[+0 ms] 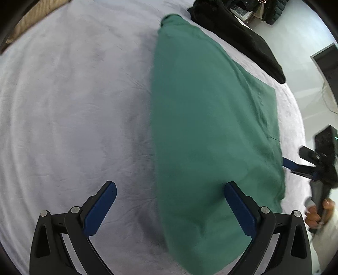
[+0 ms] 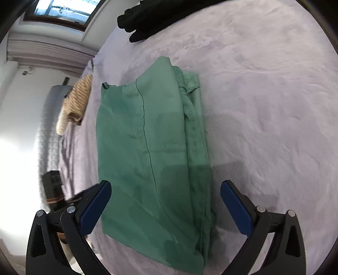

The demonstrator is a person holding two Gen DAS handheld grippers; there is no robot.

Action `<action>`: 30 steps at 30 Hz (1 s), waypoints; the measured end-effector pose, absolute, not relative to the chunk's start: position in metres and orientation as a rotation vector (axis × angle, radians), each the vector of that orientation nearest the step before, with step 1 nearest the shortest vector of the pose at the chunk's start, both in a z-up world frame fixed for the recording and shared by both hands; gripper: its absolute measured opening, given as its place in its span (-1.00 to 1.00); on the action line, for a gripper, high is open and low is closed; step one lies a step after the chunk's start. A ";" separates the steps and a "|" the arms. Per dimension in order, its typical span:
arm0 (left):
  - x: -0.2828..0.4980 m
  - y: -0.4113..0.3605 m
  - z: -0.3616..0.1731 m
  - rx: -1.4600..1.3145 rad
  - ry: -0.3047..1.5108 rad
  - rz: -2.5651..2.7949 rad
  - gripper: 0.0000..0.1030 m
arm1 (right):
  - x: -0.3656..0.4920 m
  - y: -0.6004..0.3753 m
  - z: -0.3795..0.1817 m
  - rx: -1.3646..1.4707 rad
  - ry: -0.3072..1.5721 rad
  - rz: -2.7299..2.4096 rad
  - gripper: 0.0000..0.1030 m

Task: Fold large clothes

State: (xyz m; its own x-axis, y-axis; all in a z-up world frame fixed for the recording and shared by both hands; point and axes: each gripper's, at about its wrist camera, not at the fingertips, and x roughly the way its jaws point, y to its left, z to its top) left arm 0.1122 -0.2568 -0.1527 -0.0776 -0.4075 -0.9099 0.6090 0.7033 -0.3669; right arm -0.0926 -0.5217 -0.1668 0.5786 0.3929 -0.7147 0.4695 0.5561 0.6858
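Trousers lying folded, layers underneath hidden | black clothes getting cut off | bed lying bare leftward | left tongs, right tongs both gaping, pinching nothing

A lilac bed carries green folded trousers and black clothes.

My two wrist cameras look steeply down, close over the bed, sharing the green garment.
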 end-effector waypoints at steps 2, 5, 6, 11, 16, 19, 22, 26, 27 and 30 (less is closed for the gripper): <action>0.113 -0.264 -0.160 0.153 1.448 -0.890 0.99 | -0.085 -0.528 -0.176 1.054 1.000 -0.025 0.99; 0.114 -0.276 -0.173 0.114 1.505 -0.938 0.99 | -0.072 -0.536 -0.192 1.104 0.991 0.018 0.99; 0.114 -0.280 -0.177 0.106 1.518 -0.942 0.99 | -0.067 -0.539 -0.198 1.122 0.986 0.033 0.99; 0.107 -0.299 -0.189 0.131 1.532 -0.968 0.99 | -0.040 -0.547 -0.207 1.167 0.927 0.091 1.00; 0.100 -0.304 -0.180 0.160 1.501 -0.965 0.64 | -0.029 -0.553 -0.217 1.232 0.920 0.023 0.37; 0.096 -0.300 -0.166 0.160 1.447 -0.995 0.09 | -0.031 -0.552 -0.218 1.236 0.927 -0.004 -0.52; 0.096 -0.292 -0.146 0.124 1.414 -1.034 -0.15 | -0.034 -0.544 -0.204 1.240 0.869 0.028 -0.66; 0.094 -0.276 -0.117 0.067 1.376 -1.084 -0.18 | -0.042 -0.531 -0.174 1.275 0.779 0.097 -0.67; 0.092 -0.273 -0.111 0.062 1.369 -1.096 -0.18 | -0.044 -0.526 -0.165 1.265 0.770 0.106 -0.67; 0.084 -0.257 -0.090 0.081 1.336 -1.126 -0.18 | -0.051 -0.507 -0.142 1.256 0.743 0.127 -0.67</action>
